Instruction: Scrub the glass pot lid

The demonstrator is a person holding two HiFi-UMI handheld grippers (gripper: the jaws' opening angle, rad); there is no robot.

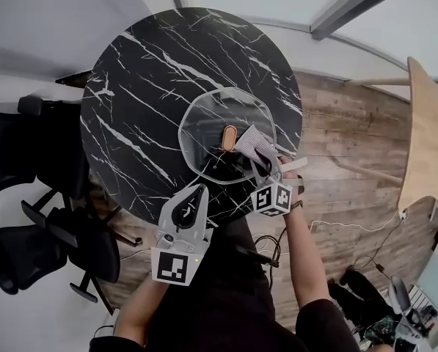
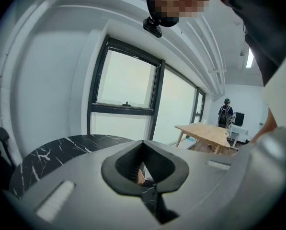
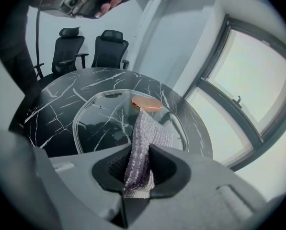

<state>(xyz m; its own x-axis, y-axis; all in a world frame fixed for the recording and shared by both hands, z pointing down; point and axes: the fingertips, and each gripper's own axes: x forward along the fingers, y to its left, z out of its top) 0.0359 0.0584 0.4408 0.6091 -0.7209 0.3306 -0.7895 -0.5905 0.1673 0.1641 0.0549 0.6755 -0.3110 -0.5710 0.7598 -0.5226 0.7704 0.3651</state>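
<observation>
The glass pot lid [image 1: 219, 127] lies flat on the round black marble table [image 1: 138, 86], with its copper-coloured knob [image 1: 229, 138] at the centre. My right gripper [image 1: 266, 169] is shut on a silvery scrubbing cloth [image 1: 254, 144], and the cloth's free end rests on the lid beside the knob. In the right gripper view the cloth [image 3: 145, 133] runs from the right gripper [image 3: 142, 150] down to the knob [image 3: 146, 103] on the lid [image 3: 99, 114]. My left gripper [image 1: 199, 191] hovers at the lid's near edge, shut and empty; its jaws [image 2: 143, 145] meet at the tips.
Black office chairs [image 1: 28, 248] stand left of the table and show in the right gripper view as chairs [image 3: 109, 47]. A light wooden table [image 1: 428, 138] is at the right, over plank flooring with cables. A person [image 2: 225, 113] stands far back near the wooden table [image 2: 207, 131].
</observation>
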